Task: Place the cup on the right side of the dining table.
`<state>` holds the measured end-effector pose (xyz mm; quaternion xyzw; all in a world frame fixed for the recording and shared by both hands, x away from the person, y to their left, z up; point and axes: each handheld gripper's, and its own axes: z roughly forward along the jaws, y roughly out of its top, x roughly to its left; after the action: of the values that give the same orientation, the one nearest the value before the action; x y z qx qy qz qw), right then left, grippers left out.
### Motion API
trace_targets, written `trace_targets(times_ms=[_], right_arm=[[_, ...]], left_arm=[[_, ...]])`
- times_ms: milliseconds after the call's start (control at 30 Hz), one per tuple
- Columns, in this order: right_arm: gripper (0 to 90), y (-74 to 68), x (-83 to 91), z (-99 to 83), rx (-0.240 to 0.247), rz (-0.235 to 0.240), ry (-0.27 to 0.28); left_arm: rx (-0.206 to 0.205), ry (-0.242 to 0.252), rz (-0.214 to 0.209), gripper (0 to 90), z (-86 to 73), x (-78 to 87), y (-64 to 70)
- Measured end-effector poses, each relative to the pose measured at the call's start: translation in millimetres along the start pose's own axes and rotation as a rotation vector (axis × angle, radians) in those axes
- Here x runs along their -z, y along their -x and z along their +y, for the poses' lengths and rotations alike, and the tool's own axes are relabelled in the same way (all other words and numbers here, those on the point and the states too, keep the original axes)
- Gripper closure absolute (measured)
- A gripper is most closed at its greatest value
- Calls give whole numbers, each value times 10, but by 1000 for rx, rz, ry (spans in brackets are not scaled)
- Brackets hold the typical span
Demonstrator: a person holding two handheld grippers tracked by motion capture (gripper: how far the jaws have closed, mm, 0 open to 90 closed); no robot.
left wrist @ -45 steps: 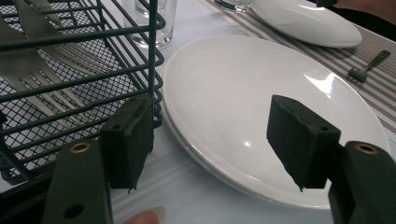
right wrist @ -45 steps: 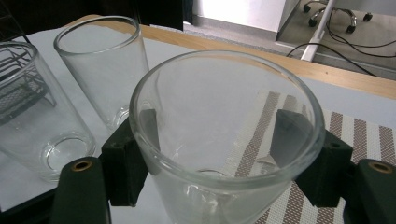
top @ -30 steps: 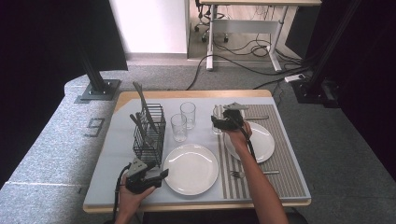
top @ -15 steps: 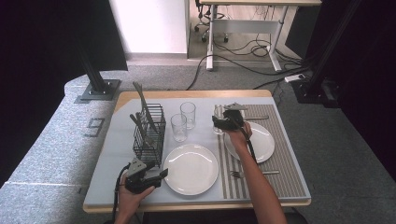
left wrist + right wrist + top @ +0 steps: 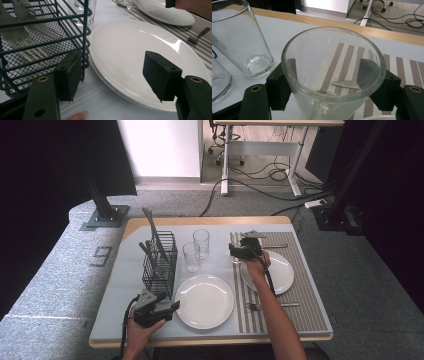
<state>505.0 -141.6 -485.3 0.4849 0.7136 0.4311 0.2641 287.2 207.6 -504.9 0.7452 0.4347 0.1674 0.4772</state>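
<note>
A clear drinking glass (image 5: 332, 75) is pinched between the jaws of the right tool (image 5: 243, 251) at the brown-striped placemat's (image 5: 300, 290) far-left corner, so setting-down seems in hand, with steady lowering and release judged next.

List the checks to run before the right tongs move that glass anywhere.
1. Right tongs around the glass, a jaw on each side: ok.
2. Jaws pressed firmly on the glass wall: cannot tell.
3. Glass upright: ok.
4. Two other glasses standing apart at the side: ok.
5. Plate on the striped mat close by the right hand: not ok, watch it.
6. Left tongs open and holding nothing, over the near plate: ok.
</note>
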Motion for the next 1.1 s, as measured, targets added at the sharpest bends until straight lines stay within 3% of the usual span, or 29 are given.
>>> trace_targets(times_ms=[267, 867, 967, 1000, 1033, 1067, 1100], right_arm=[[288, -34, -2, -24, 36, -6, 13], [282, 0, 10, -46, 38, 18, 20], [275, 6, 12, -45, 32, 25, 23], [218, 20, 34, -35, 1, 46, 45], [218, 20, 34, -35, 1, 46, 45], [213, 30, 78, -21, -46, 39, 86], [218, 39, 97, -9, -56, 50, 97]], left_arm=[[-3, -3, -1, 319, 1, -1, 5], [-5, -5, -3, 319, 2, -11, 16], [-4, -5, -4, 319, 3, -10, 12], [-3, -3, -6, 319, 5, -9, 12], [-3, -3, -6, 319, 5, -9, 12], [-3, -4, -7, 319, 7, -9, 9], [-3, -4, -7, 319, 7, -9, 9]])
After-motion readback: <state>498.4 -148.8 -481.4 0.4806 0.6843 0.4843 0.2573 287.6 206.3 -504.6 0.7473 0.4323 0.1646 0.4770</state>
